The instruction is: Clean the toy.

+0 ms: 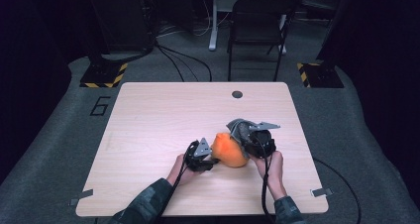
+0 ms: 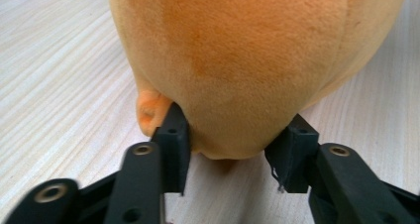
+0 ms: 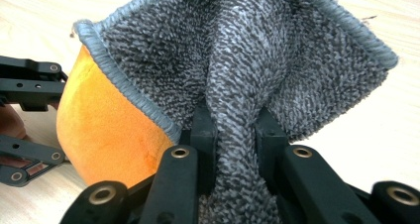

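Note:
An orange plush toy (image 1: 229, 150) lies on the wooden table (image 1: 163, 120), right of centre and near the front. My left gripper (image 1: 210, 157) comes at it from the left. In the left gripper view both pads press into the plush (image 2: 237, 60) at its near end, so my left gripper (image 2: 233, 144) is shut on it. A grey terry cloth (image 1: 238, 129) is draped over the toy's right side. My right gripper (image 3: 233, 130) is shut on a bunched fold of that cloth (image 3: 237, 60), with the plush (image 3: 109, 130) under the cloth's hemmed edge.
A round cable hole (image 1: 237, 94) sits near the table's far edge. Beyond the table stand a black chair (image 1: 257, 21) and two yellow-and-black striped stand bases (image 1: 104, 75), with cables across the grey floor.

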`<state>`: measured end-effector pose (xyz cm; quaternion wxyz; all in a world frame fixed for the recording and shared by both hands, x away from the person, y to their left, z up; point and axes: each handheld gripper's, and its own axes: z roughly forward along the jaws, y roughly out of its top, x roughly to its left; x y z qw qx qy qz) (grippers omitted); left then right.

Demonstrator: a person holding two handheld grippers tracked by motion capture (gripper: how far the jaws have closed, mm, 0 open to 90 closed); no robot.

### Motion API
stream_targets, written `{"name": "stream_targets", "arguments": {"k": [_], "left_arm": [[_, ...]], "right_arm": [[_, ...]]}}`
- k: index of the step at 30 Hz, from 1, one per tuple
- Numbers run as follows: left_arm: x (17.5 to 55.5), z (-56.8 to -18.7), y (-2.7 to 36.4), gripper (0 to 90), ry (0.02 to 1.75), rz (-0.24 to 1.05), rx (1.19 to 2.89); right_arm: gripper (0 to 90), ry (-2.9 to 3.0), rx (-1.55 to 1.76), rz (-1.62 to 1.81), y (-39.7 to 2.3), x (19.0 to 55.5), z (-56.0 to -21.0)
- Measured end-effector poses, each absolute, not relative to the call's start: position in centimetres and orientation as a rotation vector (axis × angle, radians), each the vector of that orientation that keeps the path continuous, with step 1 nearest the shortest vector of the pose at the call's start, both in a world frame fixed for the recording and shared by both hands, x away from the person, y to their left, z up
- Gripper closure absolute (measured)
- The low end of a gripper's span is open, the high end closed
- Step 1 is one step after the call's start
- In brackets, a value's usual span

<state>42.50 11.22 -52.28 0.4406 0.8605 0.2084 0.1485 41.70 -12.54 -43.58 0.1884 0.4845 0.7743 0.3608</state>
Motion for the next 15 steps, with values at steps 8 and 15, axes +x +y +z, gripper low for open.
{"name": "stream_targets", "arguments": {"k": [8, 15], "left_arm": [[42.6, -52.3, 11.3, 65.1, 0.530, 0.350, 2.117], [42.6, -52.3, 11.4, 68.9, 0.539, 0.346, 2.116]], "right_arm": [[75.9, 2.173, 1.350, 1.044, -12.9, 41.7, -43.6], [75.4, 2.050, 1.398, 1.094, -17.2, 40.9, -41.5]]}}
